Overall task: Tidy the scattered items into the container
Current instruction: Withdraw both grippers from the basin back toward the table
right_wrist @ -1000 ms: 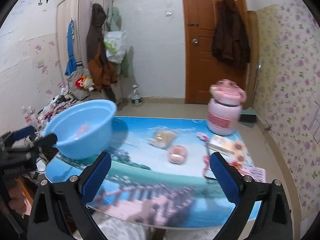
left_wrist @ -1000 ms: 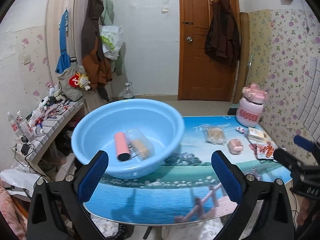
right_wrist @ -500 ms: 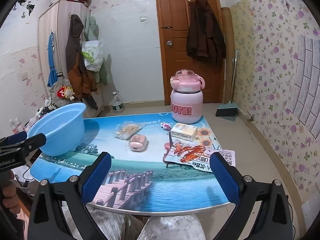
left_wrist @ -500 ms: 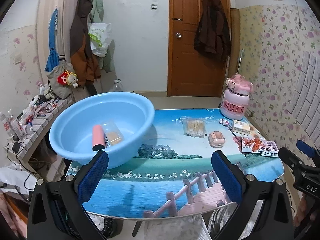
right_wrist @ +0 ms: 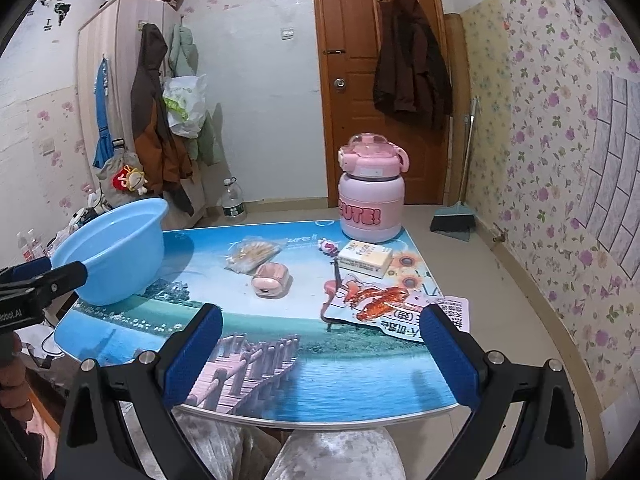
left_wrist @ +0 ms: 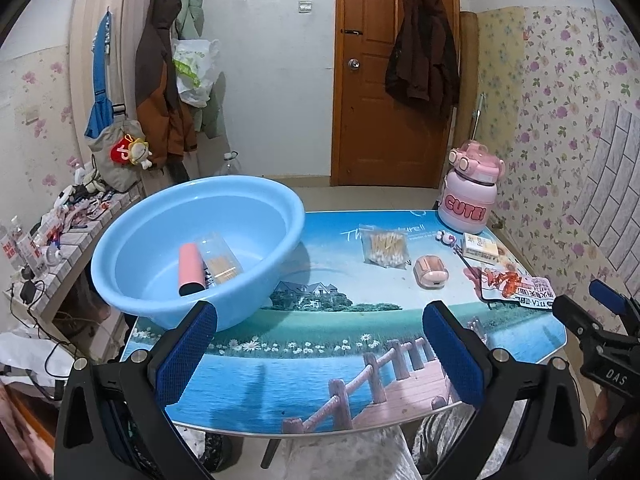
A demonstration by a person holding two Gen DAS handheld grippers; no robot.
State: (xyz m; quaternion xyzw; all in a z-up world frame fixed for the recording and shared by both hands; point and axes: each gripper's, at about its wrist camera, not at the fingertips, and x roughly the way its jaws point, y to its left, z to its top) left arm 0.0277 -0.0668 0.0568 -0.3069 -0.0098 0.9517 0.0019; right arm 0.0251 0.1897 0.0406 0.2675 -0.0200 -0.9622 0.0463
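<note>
A light blue basin [left_wrist: 152, 220] [right_wrist: 116, 248] stands at the table's left end, holding a pink tube [left_wrist: 190, 262] and a clear box of sticks [left_wrist: 220, 258]. On the table lie a bag of cotton swabs [left_wrist: 386, 250] [right_wrist: 252, 254], a pink earbud case [left_wrist: 430, 272] [right_wrist: 270, 280], a small white box [left_wrist: 480, 246] [right_wrist: 366, 258], a pink pen [right_wrist: 334, 290] and a snack packet [left_wrist: 516, 286] [right_wrist: 392, 308]. My left gripper [left_wrist: 320, 356] and my right gripper [right_wrist: 320, 352] hang open and empty over the near table edge.
A big pink jug [left_wrist: 470, 196] [right_wrist: 370, 196] stands at the table's far right corner. The picture-print table [left_wrist: 320, 344] ends just under both grippers. A cluttered shelf [left_wrist: 60, 232] runs along the left wall. A broom and dustpan [right_wrist: 456, 216] lean beside the door.
Both grippers have pulled back from the table and swung right, so the basin shifted left and the whole tabletop came into view. Nothing on the table moved.
</note>
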